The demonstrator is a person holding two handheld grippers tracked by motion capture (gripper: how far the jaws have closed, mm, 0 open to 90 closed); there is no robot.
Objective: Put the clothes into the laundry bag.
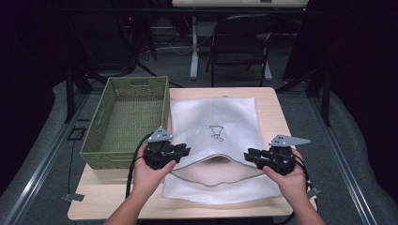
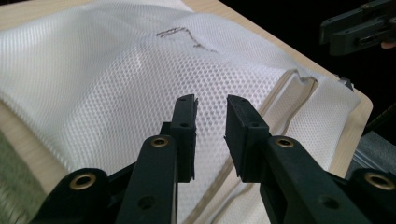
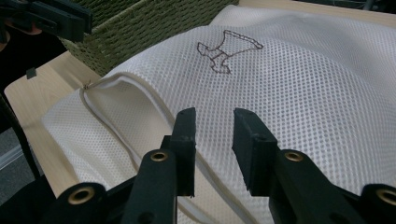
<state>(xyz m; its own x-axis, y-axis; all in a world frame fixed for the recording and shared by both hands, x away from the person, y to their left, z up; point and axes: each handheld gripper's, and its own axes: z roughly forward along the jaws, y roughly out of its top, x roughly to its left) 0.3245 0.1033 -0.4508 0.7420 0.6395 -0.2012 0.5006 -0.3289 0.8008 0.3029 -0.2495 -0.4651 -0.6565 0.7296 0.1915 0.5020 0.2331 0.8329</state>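
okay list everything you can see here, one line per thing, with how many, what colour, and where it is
mesh laundry bag: one, white, middle of the table, near opening gaping
basket: one, green woven, left of the bag
table: one, light wood, under both
folding chair: one, black, beyond the table
left gripper: one, black, at the opening's left end, jaws apart
right gripper: one, black, at the opening's right end, jaws apart
hands: two, holding the grippers
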